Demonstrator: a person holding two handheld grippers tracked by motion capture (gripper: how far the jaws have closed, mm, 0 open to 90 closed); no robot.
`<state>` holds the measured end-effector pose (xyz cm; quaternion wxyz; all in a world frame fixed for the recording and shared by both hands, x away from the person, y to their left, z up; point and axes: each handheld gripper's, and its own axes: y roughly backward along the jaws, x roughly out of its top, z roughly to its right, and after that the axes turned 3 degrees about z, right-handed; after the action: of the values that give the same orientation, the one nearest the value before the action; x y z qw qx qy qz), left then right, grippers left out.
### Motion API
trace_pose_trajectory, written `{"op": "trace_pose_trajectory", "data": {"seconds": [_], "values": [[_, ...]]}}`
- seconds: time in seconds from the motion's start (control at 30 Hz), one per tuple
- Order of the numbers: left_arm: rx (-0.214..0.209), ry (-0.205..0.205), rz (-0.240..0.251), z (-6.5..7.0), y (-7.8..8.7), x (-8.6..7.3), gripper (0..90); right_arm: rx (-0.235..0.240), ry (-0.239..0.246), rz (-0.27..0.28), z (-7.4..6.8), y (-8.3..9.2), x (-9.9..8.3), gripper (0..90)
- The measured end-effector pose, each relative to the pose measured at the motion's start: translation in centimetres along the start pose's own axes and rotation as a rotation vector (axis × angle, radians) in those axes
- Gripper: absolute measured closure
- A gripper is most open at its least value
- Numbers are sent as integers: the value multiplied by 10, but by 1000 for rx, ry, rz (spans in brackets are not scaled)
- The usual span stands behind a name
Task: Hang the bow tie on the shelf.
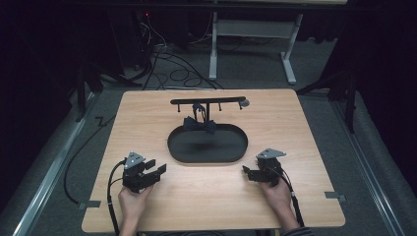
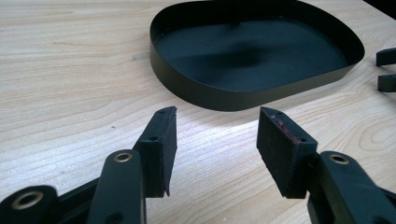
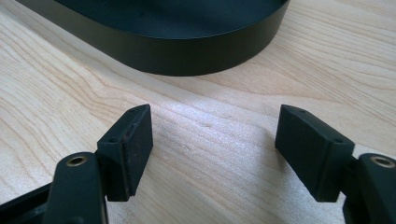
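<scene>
Both grippers rest near the wooden table's [image 1: 295,128] near edge, left gripper [image 1: 158,170] and right gripper [image 1: 247,171] each with jaws apart and empty. Between them, mid-table, sits the black oval metal tray [image 1: 206,152], dark bow tie [image 1: 199,125] at its far rim.

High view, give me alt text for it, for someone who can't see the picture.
Two hands rest on a wooden table, each holding a black gripper with open jaws: the left gripper and right gripper flank a black oval tray. A dark bow tie hangs from a black T-shaped rack at the tray's far edge.
</scene>
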<state>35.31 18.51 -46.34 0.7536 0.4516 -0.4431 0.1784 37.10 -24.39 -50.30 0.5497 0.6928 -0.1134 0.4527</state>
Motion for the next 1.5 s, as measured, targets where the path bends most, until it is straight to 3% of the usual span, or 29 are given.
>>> {"op": "trace_pose_trajectory", "data": {"seconds": [0.93, 1.5], "values": [[35, 12, -61, -5, -18, -7, 488, 0, 0, 0, 0, 0, 0, 291], [80, -3, -61, -5, -27, -11, 485, 1, 1, -1, 0, 0, 0, 290]]}}
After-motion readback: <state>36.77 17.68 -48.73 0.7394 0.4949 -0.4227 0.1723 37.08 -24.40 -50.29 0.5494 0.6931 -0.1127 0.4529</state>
